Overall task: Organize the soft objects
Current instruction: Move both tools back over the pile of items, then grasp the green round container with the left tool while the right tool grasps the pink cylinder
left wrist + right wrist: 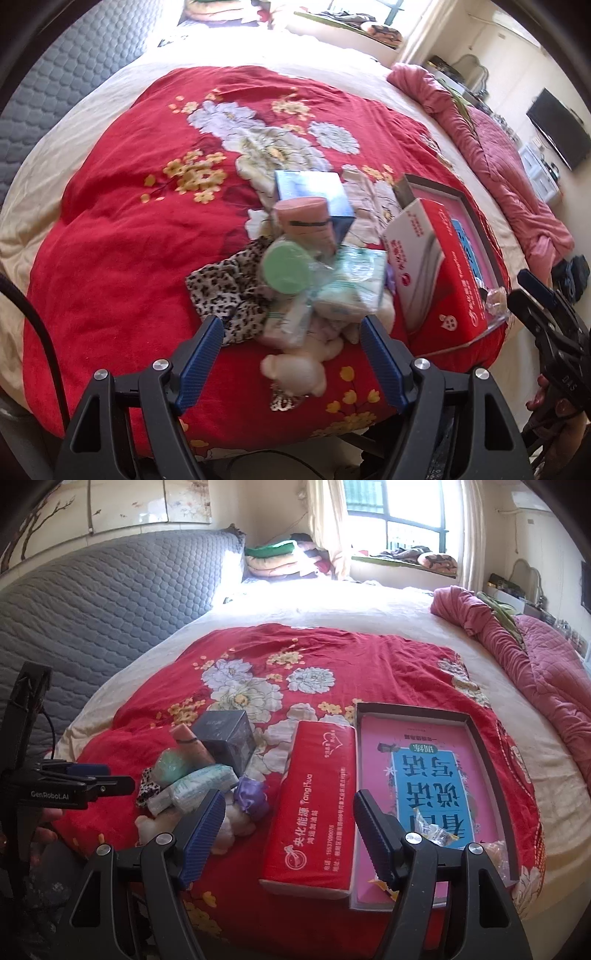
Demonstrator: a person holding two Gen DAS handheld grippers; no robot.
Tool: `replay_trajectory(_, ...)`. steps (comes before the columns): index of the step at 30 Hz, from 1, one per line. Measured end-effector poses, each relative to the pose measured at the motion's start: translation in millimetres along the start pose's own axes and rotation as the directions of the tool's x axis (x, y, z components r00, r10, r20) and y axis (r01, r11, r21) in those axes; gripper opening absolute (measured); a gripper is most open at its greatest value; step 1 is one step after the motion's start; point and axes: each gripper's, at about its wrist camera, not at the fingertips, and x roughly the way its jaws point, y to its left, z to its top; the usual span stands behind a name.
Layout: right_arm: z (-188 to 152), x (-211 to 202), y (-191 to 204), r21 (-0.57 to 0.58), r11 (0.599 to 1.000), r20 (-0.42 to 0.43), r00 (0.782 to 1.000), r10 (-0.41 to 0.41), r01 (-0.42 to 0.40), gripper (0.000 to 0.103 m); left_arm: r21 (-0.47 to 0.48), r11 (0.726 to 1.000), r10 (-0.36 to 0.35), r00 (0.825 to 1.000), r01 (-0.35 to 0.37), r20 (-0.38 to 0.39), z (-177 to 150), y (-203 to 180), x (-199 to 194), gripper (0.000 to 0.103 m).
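Note:
A pile of soft things lies on the red floral blanket (122, 236): a white plush toy (295, 365), small tissue packs (347, 288), a green round sponge (286, 269), a pink roll (306, 221), a leopard-print cloth (229, 291) and a purple bow (249, 795). My left gripper (291, 363) is open just in front of the pile, its jaws either side of the plush toy. My right gripper (290, 834) is open over the near end of a red tissue pack (314, 805). The pile (195, 782) lies to its left.
A shallow box (476, 746) with a pink-and-blue book and some wrapped sweets (432, 830) lies right of the red pack. A dark cube box (227, 738) stands behind the pile. A pink quilt (546, 664) lies along the bed's right edge, a grey headboard (92, 602) to the left.

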Motion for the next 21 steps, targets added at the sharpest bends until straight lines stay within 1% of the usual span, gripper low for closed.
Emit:
replay_trajectory(6,2.8,8.0,11.3,-0.022,1.0,-0.01,1.0,0.02,-0.02,0.073,-0.049,0.999,-0.02,1.0,0.02,-0.007,5.5,13.3,6.8,0.076)
replay_trajectory(8,4.0,11.1,13.8,-0.027,0.999,-0.013,1.0,0.025,-0.025,0.073,-0.058,0.998,-0.034,0.999,0.033,-0.014,8.6,13.2,11.6,0.076)
replay_trajectory(11,7.2,15.6,18.1,-0.034,0.999,-0.018,0.999,0.032,-0.033,0.073,-0.076,0.994,-0.075,0.997,0.073,-0.03,14.7,9.4,21.9,0.076)
replay_trajectory(13,11.1,19.7,21.3,-0.043,0.998,-0.019,0.999,0.039,-0.04,0.073,-0.078,0.994,-0.079,0.996,0.075,-0.043,19.7,5.1,31.1,0.077)
replay_trajectory(15,15.9,24.1,25.9,-0.056,0.998,-0.018,0.999,0.04,-0.041,0.073,-0.08,0.995,-0.061,0.997,0.057,-0.052,23.7,2.5,38.8,0.077)
replay_trajectory(18,23.0,33.2,31.5,-0.074,0.996,-0.025,0.999,0.046,-0.048,0.073,-0.092,0.994,-0.058,0.995,0.051,-0.077,30.9,1.7,53.0,0.077)
replay_trajectory(21,28.8,41.5,36.7,-0.087,0.994,-0.028,0.998,0.057,-0.059,0.073,-0.111,0.992,-0.07,0.994,0.06,-0.087,36.6,3.1,61.9,0.077)
